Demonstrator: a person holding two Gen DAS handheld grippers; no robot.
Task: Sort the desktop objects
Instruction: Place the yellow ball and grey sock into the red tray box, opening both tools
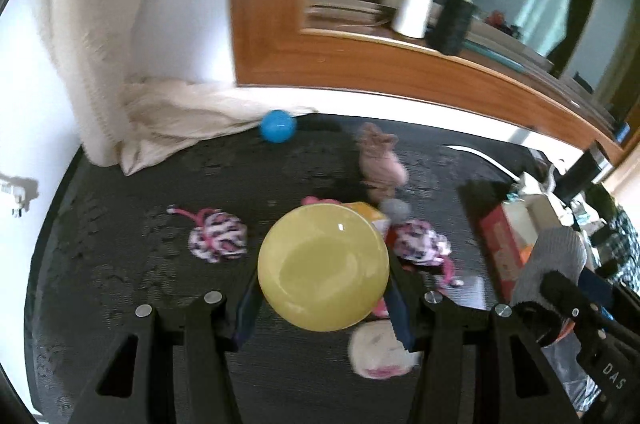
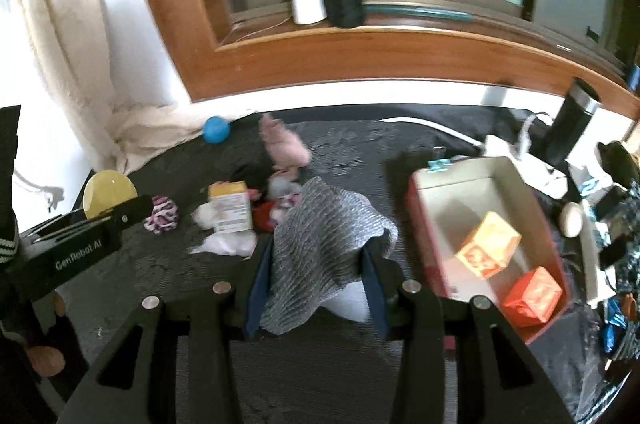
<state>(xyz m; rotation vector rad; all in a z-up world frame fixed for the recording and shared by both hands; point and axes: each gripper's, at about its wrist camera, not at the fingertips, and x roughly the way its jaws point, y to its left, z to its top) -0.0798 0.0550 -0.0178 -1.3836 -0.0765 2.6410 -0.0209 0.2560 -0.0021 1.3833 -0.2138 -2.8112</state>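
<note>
Left gripper (image 1: 323, 298) clamped on yellow ball (image 1: 323, 266); ball sits between the 2 pads, above the dark desk mat (image 1: 120, 264). Right gripper (image 2: 316, 288) clamped on grey ribbed cloth (image 2: 320, 248), which drapes over and between its fingers. Open box (image 2: 460, 176) just right of that cloth, holding 2 orange blocks (image 2: 488, 244). Blue ball (image 1: 278, 126) at mat's far edge.
</note>
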